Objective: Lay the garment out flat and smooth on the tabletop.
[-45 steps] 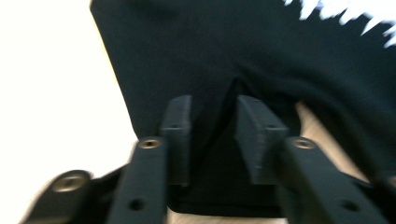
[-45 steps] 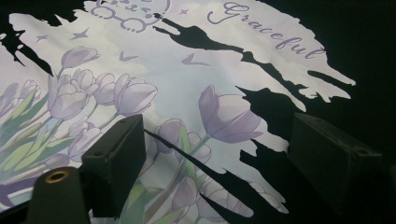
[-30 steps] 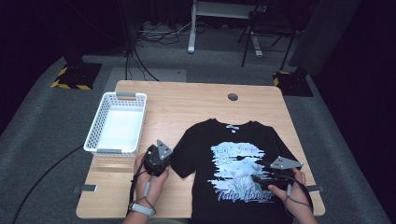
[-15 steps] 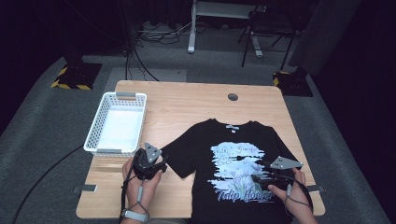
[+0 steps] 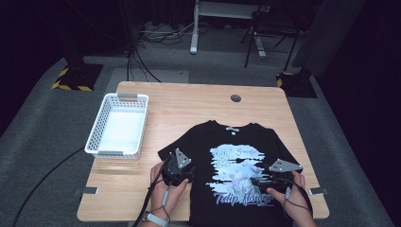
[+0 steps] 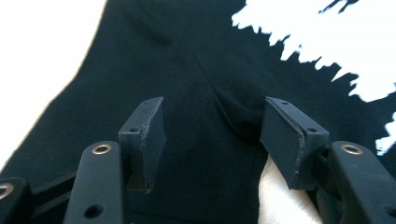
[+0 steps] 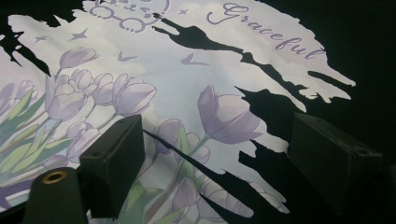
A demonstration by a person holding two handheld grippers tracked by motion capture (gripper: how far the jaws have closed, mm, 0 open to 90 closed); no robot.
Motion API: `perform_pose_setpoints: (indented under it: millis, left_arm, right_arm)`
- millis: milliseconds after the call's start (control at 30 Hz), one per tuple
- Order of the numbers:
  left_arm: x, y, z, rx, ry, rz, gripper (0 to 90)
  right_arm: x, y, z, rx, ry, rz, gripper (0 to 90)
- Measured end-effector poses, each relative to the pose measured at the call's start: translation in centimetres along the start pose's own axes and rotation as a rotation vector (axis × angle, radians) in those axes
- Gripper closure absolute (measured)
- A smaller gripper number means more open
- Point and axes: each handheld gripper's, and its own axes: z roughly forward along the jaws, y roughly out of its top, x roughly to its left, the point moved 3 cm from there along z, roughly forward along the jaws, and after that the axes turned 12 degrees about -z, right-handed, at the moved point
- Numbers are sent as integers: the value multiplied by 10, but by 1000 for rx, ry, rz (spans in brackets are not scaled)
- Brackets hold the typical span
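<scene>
Black tulip-print T-shirt [image 5: 236, 170] flat at desk's [image 5: 189, 101] near edge. Left gripper [image 6: 212, 135] jaws just opened, straddling sleeve fabric unpinched; right gripper [image 7: 215, 158] released above the print.

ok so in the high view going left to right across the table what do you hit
white basket → left gripper at the shirt's left edge → black t-shirt with its tulip print → right gripper over the print's right side → bare table
</scene>
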Motion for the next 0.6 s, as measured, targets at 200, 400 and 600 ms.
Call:
perform_pose_setpoints:
  millis: [200,400,600]
  left_arm:
    - [15,-11,5,22,9,-58,388]
    - [25,-18,2,-23,-5,-75,412]
    - [29,-19,1,-24,-3,-86,417]
  right_arm:
    - [11,8,6,2,-3,0,179]
    - [17,12,9,-3,27,-16,156]
    - [12,13,-2,-17,47,-1,190]
